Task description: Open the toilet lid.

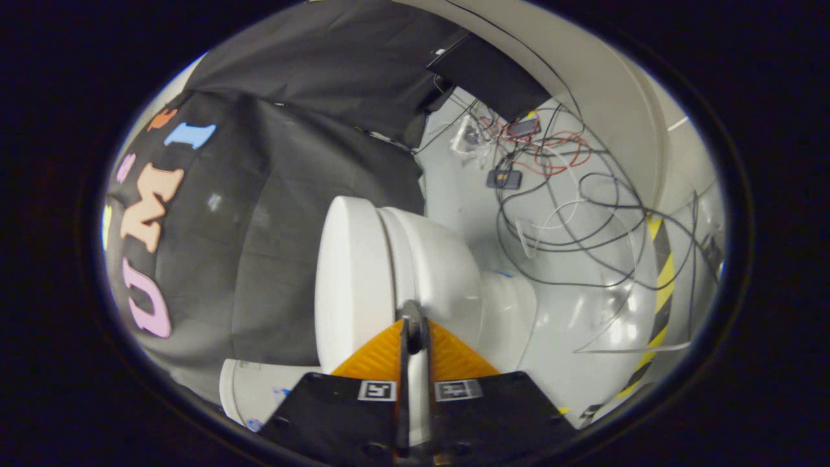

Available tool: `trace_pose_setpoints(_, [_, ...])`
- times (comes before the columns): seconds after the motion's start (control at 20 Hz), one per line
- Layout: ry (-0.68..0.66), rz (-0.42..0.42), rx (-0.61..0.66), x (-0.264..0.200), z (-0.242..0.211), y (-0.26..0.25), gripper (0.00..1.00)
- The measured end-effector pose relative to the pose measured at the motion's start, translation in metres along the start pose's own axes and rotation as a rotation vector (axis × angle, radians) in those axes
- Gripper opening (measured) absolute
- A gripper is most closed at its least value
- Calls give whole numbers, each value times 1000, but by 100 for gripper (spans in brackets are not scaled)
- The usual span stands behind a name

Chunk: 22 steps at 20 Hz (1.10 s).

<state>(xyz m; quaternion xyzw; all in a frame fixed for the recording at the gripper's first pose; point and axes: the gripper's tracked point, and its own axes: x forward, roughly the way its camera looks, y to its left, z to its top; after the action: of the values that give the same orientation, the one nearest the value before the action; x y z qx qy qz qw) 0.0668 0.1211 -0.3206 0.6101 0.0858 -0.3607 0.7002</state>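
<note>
The view is rolled, so the white toilet appears lying sideways. Its lid (350,279) is the flat thick disc on the left, lying closed against the bowl (441,266), with the pedestal (512,311) to the right. My gripper (413,322) reaches in from below with its two orange fingers (379,357) pressed almost together, leaving just a thin slit. The tips sit right in front of the seam between lid and bowl. I cannot tell whether they touch the rim. Nothing is clearly held between them.
A white rounded object (256,389) with blue marks sits left of the fingers. The black cloth wall (259,246) stands behind the lid. Loose black, red and white cables (564,194) sprawl over the glossy grey floor beyond the pedestal, near yellow-black tape (661,279).
</note>
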Motion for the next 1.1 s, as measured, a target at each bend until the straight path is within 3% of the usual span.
trace_pose_setpoints(0.2, [26,3,-61,-12,6,3,7])
trace_pose_setpoints(0.5, [36,-19,-267,-30,6,20,7])
trace_pose_setpoints(1.1, [-65,124,-646,-82,9,114,5])
